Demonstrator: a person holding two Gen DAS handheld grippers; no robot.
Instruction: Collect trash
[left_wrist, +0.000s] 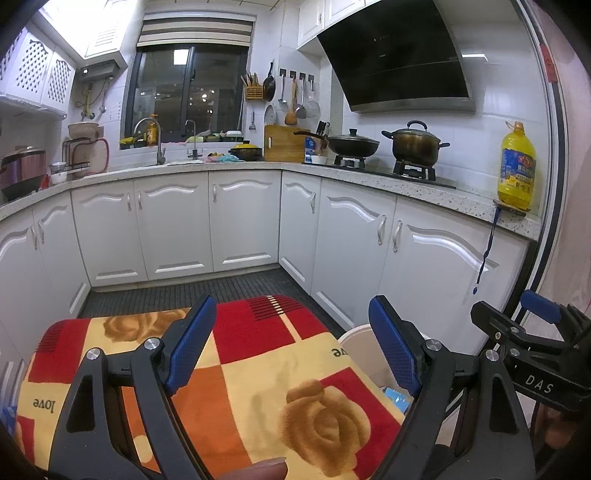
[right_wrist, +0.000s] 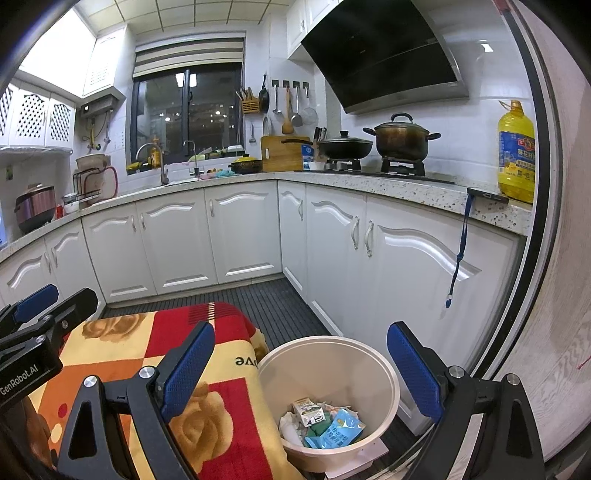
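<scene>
Beside the cloth-covered bench (right_wrist: 221, 417), low on the dark ribbed floor (right_wrist: 273, 306), stands a cream round bin (right_wrist: 384, 373), placed close against the bench's edge so that scraps can be dropped straight off the side. Down in it lies the trash (right_wrist: 325, 421): a small milk carton, a blue snack wrapper and some crumpled white paper, piled at the bottom.

The right gripper (right_wrist: 301, 363) hangs above the bin's mouth with its jaws spread wide and nothing between them, which suits a release point or a ready pose over the container. The left gripper (left_wrist: 293, 350) hovers over the patterned cloth, jaws equally wide apart and empty; only a sliver of the bin's rim shows at its right side. No loose litter is visible on the part of the cloth these views cover, so I judge the collecting is largely done or the next piece lies out of view.

Behind, white cabinets (right_wrist: 240, 229) and a big yellow oil bottle (right_wrist: 516, 151) on the speckled counter stay apart from the work.
</scene>
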